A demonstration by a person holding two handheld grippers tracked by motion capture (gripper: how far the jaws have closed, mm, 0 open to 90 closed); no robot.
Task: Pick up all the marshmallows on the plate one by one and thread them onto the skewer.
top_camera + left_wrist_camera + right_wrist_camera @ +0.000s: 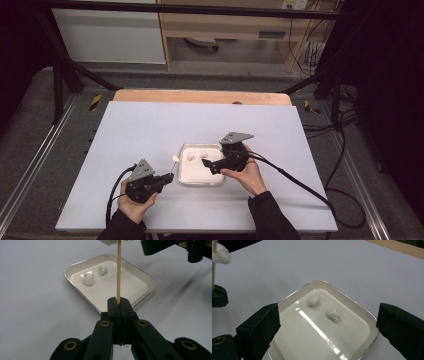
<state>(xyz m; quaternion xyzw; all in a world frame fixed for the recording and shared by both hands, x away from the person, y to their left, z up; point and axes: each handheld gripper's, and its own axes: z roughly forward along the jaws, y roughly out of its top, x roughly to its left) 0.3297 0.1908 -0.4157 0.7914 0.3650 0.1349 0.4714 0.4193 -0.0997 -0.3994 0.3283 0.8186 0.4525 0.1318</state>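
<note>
My left gripper [119, 302] is shut on the lower end of a thin wooden skewer [118, 272], which stands up from the jaws. A white soft piece [220, 253] is stuck on the skewer's top. In the high view this gripper [169, 179] sits just left of a shallow white tray [181, 181]. Two more white pieces [313, 300] [333, 314] lie in the tray's far half. My right gripper [328, 311] hovers over the tray with its jaws wide apart and nothing between them. From above, the right gripper [206, 166] reaches in from the tray's right side.
The tray [67, 273] rests mid-table on a pale sheet [150, 125] with bare room all round. A wooden table edge [200, 96] runs along the back. Black cables [300, 185] trail from both grippers toward the person.
</note>
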